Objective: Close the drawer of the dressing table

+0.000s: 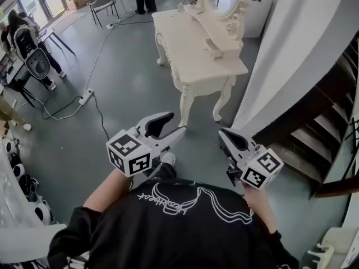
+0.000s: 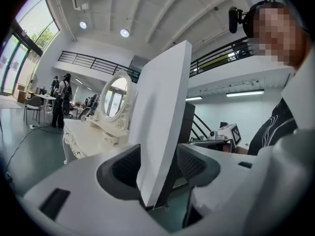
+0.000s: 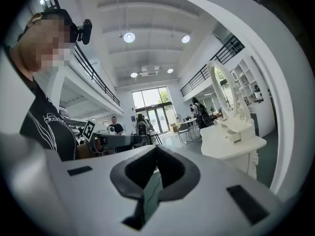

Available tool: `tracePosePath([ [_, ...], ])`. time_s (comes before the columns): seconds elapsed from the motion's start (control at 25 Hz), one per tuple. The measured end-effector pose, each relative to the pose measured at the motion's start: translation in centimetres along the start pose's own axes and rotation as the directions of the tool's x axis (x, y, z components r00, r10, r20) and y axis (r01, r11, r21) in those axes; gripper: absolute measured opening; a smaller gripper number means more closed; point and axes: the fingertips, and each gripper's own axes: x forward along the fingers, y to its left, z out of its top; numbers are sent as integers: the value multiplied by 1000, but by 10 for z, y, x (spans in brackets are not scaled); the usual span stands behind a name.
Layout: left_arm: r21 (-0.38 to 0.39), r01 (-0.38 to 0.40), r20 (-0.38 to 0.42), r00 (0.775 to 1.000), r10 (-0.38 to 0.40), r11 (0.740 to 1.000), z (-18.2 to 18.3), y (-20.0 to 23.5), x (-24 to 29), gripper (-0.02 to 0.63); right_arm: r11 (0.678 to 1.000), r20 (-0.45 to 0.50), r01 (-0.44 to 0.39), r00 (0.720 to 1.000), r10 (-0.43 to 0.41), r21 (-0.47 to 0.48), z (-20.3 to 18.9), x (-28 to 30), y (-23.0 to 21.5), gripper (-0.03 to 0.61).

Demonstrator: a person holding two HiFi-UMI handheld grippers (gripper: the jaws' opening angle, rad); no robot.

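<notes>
The left gripper (image 1: 171, 126) and right gripper (image 1: 223, 134) are held out in front of the chest, side by side and apart, both roughly level. The left fingers (image 2: 123, 167) are spread wide with nothing gripped. The right fingers (image 3: 170, 168) meet tip to tip, empty. The left forearm (image 1: 105, 194) and right forearm (image 1: 259, 207) are bare below black sleeves.

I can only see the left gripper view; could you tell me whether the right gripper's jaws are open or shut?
Observer: The right gripper is shut: its jaws meet at the tips, with nothing between them.
Operator: Thank you. Is my left gripper holding that white slab?
Observer: No. The head view shows the left gripper open in free air, short of the dressing table. The slab is a white wall panel beyond it.
</notes>
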Motion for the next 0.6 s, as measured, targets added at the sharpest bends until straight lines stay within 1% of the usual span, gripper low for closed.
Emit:
tracePosePath([
  [0.28,-24,-23,-28,999,22,999,-9,34,16,219,1000,-17,8,1000,-8,29,-7,21,-24,5],
  [0.6,-54,-19,-62,998,16,998,-14,95,55,219,997,-45,48,998,-46,60,-10,61,-79,5],
])
